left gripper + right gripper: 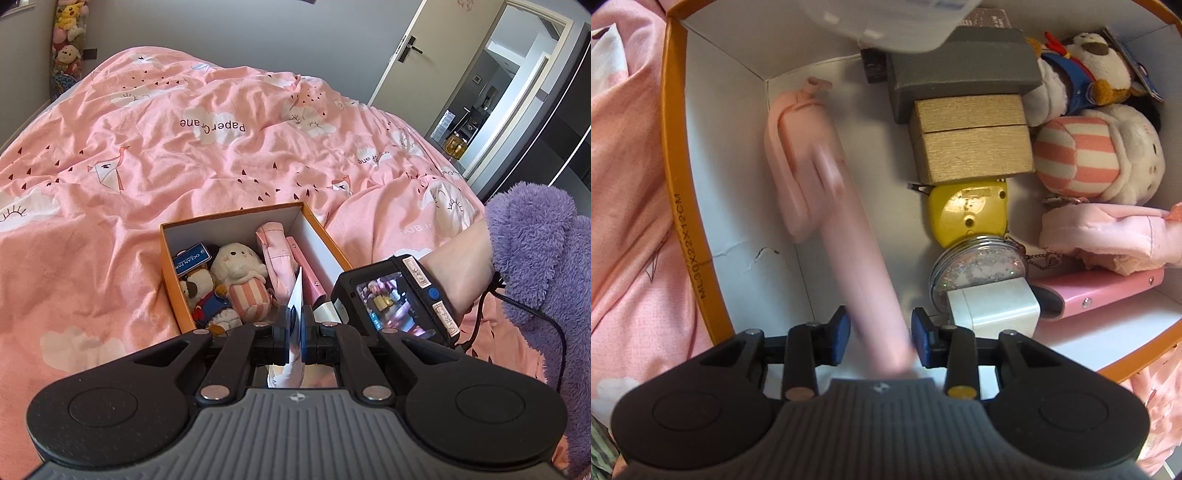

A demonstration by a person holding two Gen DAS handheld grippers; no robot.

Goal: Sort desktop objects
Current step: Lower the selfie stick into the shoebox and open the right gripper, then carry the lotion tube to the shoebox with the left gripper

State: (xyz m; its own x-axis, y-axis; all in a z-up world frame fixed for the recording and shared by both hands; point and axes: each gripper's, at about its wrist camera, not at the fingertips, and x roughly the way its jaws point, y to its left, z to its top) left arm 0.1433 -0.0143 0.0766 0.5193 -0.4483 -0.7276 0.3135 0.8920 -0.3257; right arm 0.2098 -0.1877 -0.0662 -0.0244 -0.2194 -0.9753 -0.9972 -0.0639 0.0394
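An orange cardboard box [232, 214] with white inner walls sits on a pink quilt. My left gripper [294, 321] is shut on a thin white card [298, 291], held edge-up over the box's near end. My right gripper [881, 332] points down into the box [670, 147]. A long pink soft pouch [827, 206] runs between its blue pads [840, 332]; the pouch is blurred while the pads are sharp, and they do not press on it. Inside lie a grey box [960, 62], a gold box [975, 147] and a yellow tape measure [967, 210].
Also in the box are a striped plush [1100, 155], a dog plush [1086, 70], a glitter disc [975, 273], a white cube [993, 302] and a pink case [1108, 291]. A purple fleece sleeve [535, 251] reaches in from the right. The rumpled quilt [184, 147] surrounds the box.
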